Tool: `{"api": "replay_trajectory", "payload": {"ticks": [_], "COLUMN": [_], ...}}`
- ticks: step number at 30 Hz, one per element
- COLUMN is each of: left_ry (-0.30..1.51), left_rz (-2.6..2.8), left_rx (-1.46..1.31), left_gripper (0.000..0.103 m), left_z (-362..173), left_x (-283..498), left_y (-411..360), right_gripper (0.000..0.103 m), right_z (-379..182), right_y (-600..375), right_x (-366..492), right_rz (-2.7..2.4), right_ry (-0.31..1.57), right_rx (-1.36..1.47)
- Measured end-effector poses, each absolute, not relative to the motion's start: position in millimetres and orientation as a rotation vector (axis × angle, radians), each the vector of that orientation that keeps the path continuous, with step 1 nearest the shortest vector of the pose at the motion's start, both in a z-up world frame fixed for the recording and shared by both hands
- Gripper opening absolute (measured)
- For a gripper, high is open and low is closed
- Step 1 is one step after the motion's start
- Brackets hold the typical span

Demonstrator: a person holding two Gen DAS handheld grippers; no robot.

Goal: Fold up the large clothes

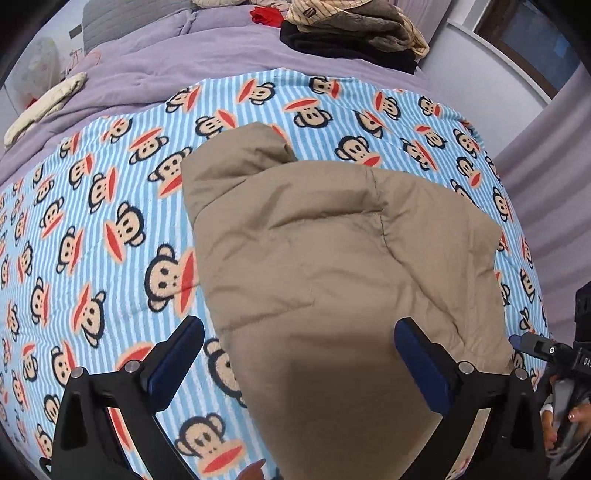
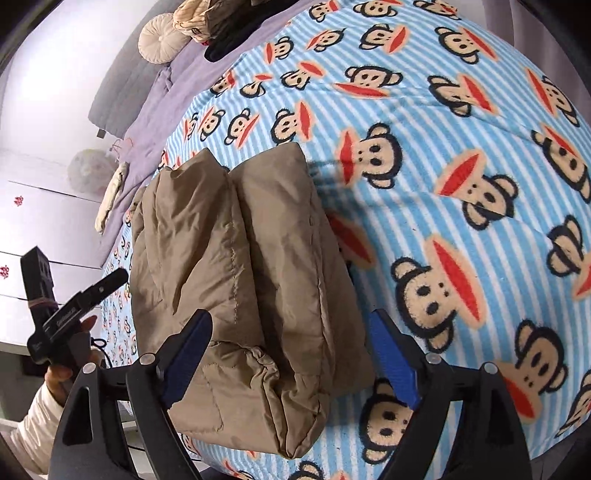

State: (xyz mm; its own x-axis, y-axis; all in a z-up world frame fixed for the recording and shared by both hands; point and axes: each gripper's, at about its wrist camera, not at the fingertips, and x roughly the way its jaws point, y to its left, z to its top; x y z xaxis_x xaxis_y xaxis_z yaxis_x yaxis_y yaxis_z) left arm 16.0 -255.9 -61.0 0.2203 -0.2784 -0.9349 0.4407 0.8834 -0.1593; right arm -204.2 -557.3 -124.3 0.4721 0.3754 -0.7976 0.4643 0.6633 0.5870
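A bed (image 1: 155,62) under a lilac duvet, with a striped monkey-print blanket (image 1: 92,206) spread across it, fills both views. The tan padded jacket (image 1: 332,258) lies folded into a compact bundle on the blanket. It sits directly ahead of the left tool (image 1: 299,354), and its near end reaches in between that tool's fingers.

Left tool: jaws wide apart, blue pads clear of the fabric, nothing gripped. Right tool (image 2: 291,354): jaws likewise wide apart. The jacket's (image 2: 236,266) near corner lies between and below its fingers, and no pad is pressing on it.

In the right wrist view, two puffed sections of the jacket stand side by side at the far end, away from the tool. A hand (image 2: 70,354) in a pale sleeve holds the left tool to that tool's left.

Beyond the jacket, at the far edge of the bed, a pile of clothes (image 1: 354,33) rests on the duvet. A round cream cushion (image 2: 160,40) lies near it.
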Motion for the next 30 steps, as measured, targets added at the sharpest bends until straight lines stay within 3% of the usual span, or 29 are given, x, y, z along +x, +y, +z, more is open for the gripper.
{"api": "replay_trajectory", "payload": {"ticks": [1,11,20,30], "left_ry": [1.280,1.538,1.568,1.620], "left_rz": [-0.500,-0.628,-0.709,-0.769], "left_rx": [0.124,-0.298,-0.331,-0.395], "left_gripper": [0.103,0.103,0.103,0.103], "left_z": [-65,-122,-145,-172], "left_x": [15,18,32,46], "left_y": [-249,-192,-205,-225], "right_gripper": [0.103,0.103,0.103,0.103], "right_z": [-127,-143,-169,-207], "right_y": [-559,-557,-555,-558], "right_x": [-203,-161,-127,-89], "right_rz": [-0.051,0.061,0.124,0.341], "right_ry": [1.122,1.201,1.316,1.315], "right_rx": [0.900,0.869,0.809,0.956]}}
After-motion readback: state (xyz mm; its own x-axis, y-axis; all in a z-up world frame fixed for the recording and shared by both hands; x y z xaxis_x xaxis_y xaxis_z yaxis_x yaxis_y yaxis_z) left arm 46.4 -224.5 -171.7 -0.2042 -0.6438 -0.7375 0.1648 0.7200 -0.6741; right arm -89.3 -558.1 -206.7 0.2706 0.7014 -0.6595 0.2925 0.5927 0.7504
